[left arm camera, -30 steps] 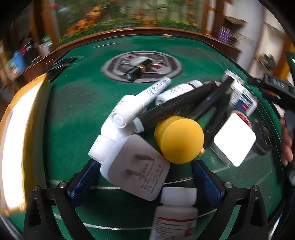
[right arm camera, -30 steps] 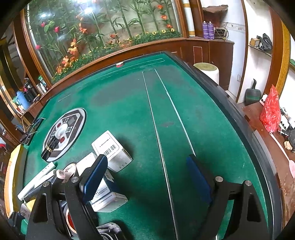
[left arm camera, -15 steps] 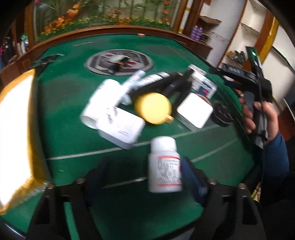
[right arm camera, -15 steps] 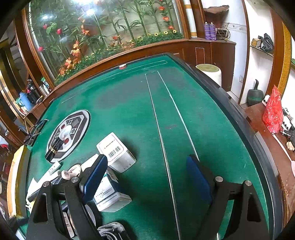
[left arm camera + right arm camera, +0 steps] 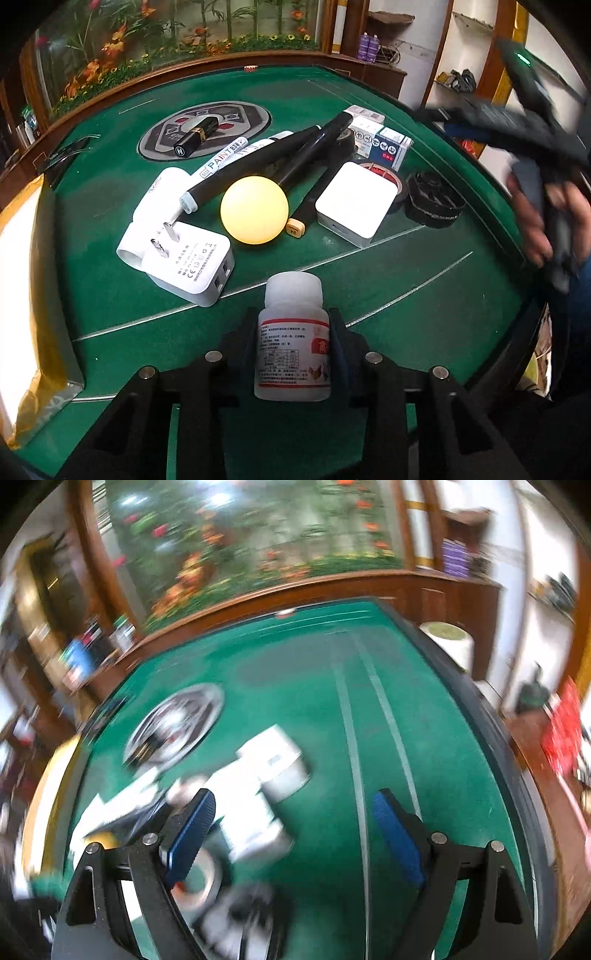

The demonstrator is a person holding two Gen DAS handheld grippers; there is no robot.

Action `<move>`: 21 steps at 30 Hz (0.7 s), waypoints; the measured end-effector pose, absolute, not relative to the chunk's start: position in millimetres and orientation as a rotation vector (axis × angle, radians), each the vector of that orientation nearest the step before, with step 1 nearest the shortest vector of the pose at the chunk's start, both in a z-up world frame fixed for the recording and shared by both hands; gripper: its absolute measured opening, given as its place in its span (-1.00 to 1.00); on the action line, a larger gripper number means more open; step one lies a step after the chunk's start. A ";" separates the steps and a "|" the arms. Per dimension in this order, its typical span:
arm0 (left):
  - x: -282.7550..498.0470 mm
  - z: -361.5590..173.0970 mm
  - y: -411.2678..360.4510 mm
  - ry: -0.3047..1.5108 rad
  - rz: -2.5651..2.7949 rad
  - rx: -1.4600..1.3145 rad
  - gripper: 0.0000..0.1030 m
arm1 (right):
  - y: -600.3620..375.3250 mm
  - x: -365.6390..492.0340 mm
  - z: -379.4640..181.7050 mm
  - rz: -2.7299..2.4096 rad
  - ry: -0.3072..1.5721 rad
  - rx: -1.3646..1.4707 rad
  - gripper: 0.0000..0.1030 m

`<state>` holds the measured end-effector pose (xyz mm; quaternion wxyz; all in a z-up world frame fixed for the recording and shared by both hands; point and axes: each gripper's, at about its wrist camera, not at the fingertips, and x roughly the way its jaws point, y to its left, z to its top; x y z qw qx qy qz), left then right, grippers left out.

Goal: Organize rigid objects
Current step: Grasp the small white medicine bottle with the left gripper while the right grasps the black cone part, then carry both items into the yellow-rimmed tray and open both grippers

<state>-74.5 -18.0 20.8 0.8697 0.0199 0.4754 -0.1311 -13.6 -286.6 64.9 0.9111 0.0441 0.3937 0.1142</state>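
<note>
1. The left tool [image 5: 293,343] is clenched on the white pill bottle [image 5: 293,338]; its jaws have just been closing, and the bottle stands upright between them at about 6 o'clock in the left wrist view, nearer the camera than the rest of the clutter on the green counter [image 5: 110,288].
2. Risk: the pads sit on the bottle's smooth round body, so a quick swing or a roll of the wrist could let it twist or slide out, in my judgement. Whether its base is clear of the felt cannot be told.
3. Risk: the white charger [image 5: 192,266] lies just beside the bottle at 10 o'clock, prongs up. A sideways carry that way could knock it into the yellow ball [image 5: 254,209], which looks free to roll.
4. Risk: the ball touches the black pens [image 5: 295,158] piled at 12 o'clock; if it shifts, the pile may spread towards the white square box [image 5: 356,203].
5. Pose: the left tool points steeply down at the counter, the bottle roughly in line with it.
6. The right tool [image 5: 293,834] stands released, nothing between its blue pads, angled down over bare felt at the counter's 3 o'clock side. Its view is blurred, so the things by its left finger are hard to name.
7. In the left wrist view, the person's hand [image 5: 546,221] grips that tool's handle at 3 o'clock, well apart from the bottle.
</note>
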 end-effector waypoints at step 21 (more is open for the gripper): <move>-82.0 20.7 -20.7 0.941 -0.262 0.027 -0.28 | -236.5 -60.7 21.0 0.358 0.972 -0.193 0.32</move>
